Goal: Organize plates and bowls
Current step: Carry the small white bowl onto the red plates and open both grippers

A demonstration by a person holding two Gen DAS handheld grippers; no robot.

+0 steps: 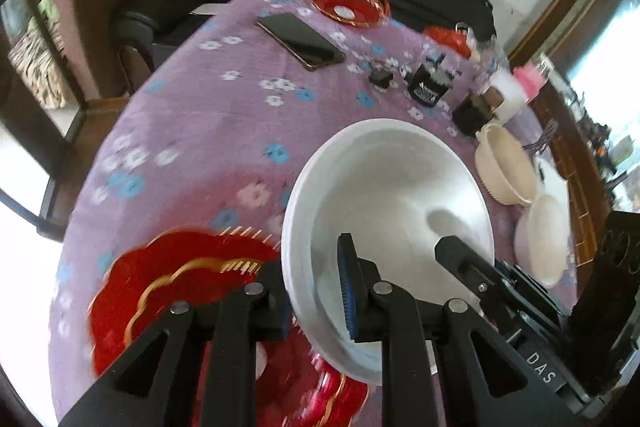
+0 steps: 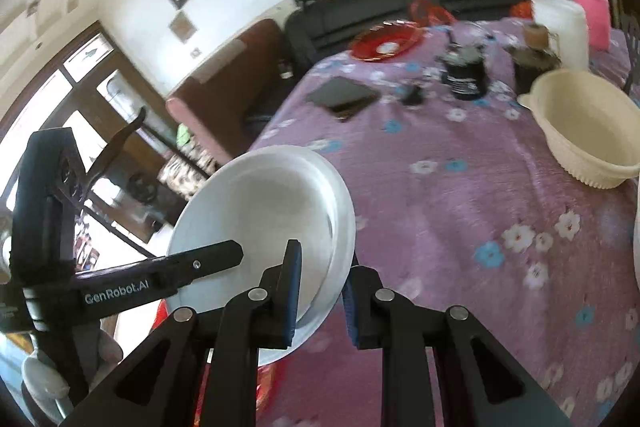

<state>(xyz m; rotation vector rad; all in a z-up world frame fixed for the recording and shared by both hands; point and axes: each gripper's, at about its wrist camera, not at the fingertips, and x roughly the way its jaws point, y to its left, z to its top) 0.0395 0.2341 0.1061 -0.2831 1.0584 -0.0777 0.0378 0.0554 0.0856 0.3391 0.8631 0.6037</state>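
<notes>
Purple flowered tablecloth [image 1: 192, 131] on table, white round plastic bowl [image 1: 384, 195] tilted above near edge, left gripper [image 1: 316, 291] and right gripper [image 2: 320, 291] each clamped on its rim, opposite sides, cream ribbed bowl [image 2: 592, 139] at right edge.

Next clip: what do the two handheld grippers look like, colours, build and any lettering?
Both are matte black. The left gripper and right gripper have angular linkage arms with triangular cut-outs, silver pivot pins and ribbed blue pads. White lettering reads "GenRobot.AI" on the left one and "DAS" on the right.
</notes>
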